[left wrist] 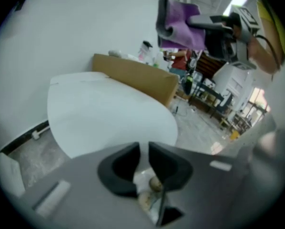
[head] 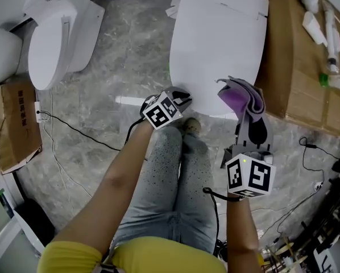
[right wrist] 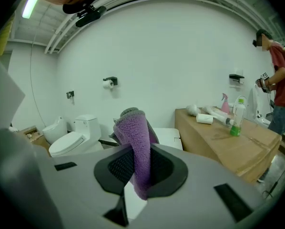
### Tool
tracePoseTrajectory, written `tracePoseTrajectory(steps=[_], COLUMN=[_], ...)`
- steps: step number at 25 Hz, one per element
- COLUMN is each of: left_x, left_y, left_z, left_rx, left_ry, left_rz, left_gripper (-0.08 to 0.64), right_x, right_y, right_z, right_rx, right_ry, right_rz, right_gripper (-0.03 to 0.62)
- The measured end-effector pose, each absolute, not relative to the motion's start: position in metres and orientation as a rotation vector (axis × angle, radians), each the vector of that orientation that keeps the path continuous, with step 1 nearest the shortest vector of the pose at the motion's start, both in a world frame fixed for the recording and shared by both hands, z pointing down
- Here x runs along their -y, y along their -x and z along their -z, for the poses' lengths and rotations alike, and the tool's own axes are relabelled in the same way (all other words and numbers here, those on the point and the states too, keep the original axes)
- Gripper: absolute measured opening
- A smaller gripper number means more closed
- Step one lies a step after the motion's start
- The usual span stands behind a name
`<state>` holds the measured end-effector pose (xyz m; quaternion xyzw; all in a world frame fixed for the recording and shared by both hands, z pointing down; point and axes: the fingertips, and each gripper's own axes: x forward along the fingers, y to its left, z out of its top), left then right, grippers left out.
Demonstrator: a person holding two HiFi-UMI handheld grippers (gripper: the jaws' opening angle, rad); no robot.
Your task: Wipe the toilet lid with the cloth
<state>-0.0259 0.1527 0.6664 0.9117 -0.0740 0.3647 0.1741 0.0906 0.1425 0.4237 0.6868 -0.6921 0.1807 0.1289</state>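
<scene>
Right claw (right wrist: 140, 168) pinches the purple cloth (right wrist: 135, 137) tight. The cloth sticks up between its jaws and flops over at the top. Left claw (left wrist: 143, 156) has its jaws almost together, with a thin gap and nothing in it.

In the head view the cloth seems to sit right at the front edge of the white toilet lid (head: 215, 44). The left gripper view shows it is really held up high, well apart from the lid. The left claw is low, near the lid's front edge.

The right gripper view shows a person in a red shirt (right wrist: 280, 99) past the brown cardboard counter (right wrist: 228, 144). The head view shows grey trousers (head: 170, 175) and a second toilet (head: 50, 38).
</scene>
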Motion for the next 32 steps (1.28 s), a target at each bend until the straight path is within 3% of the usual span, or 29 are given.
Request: tracePoseTrajectory(steps=[22, 32], left_x=[-0.151, -0.163], left_y=[0.027, 0.011], left_z=[-0.724, -0.662], left_rx=[0.342, 0.304], left_ry=[-2.492, -2.542], left_rz=[-1.221, -1.011], left_gripper=[0.003, -0.003], right_x=[-0.137, -0.125], right_y=[-0.087, -0.079], right_z=[-0.440, -0.437], right_rx=[1.961, 1.953], right_ry=[-1.980, -1.940], right_rz=[-0.532, -0.558], right_gripper=[0.040, 0.040])
